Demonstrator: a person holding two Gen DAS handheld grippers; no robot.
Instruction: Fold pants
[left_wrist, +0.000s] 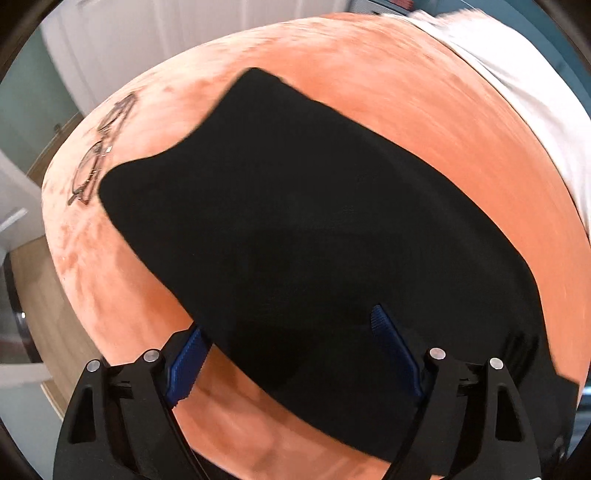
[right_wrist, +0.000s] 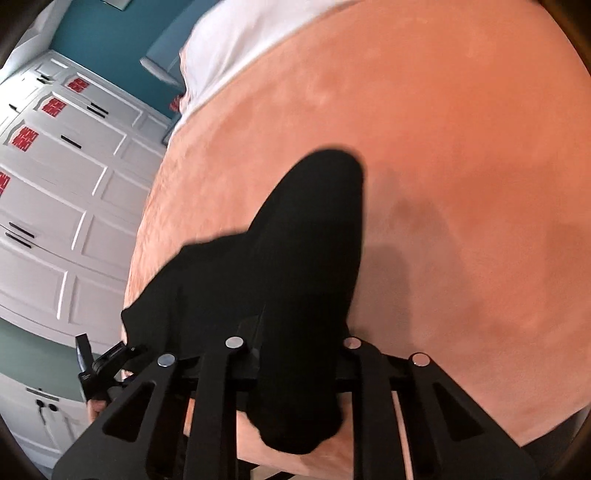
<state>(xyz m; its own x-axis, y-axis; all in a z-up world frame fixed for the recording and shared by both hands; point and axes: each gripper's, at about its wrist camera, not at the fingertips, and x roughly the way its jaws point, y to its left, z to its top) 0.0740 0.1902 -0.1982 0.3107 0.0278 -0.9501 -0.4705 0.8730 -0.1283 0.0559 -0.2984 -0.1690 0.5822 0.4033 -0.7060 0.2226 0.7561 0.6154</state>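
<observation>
**A:** Left wrist view, left to right?

**B:** Pair of thin wire-framed eyeglasses (left_wrist: 101, 155) at far left, lying on the orange velvety bedspread (left_wrist: 424, 122). Just right of them, the black fabric pants (left_wrist: 295, 229), spread flat across the middle of the bedspread. White sheet (left_wrist: 524, 92) along the far right edge.

**A:** Left gripper?

**B:** Left gripper (left_wrist: 291, 350) has its jaws spread wide, blue ribbed pads (left_wrist: 188, 365) on both sides. Near edge of the pants lies between the fingers. Left pad sits at the cloth's edge, right pad over the cloth. No pinch visible.

**A:** Right wrist view?

**B:** White panelled wardrobe doors (right_wrist: 62, 206) with red stickers on the left, teal wall above them. Other gripper's tip low at left, beside the pants' edge. Then the same pants (right_wrist: 295, 258), bunched into a raised fold running away from the camera. Bare bedspread to the right.

**A:** Right gripper?

**B:** Right gripper (right_wrist: 295, 354) is closed tight on that fold. Cloth fills the gap and hides the pads; a clump hangs below the fingers.
</observation>
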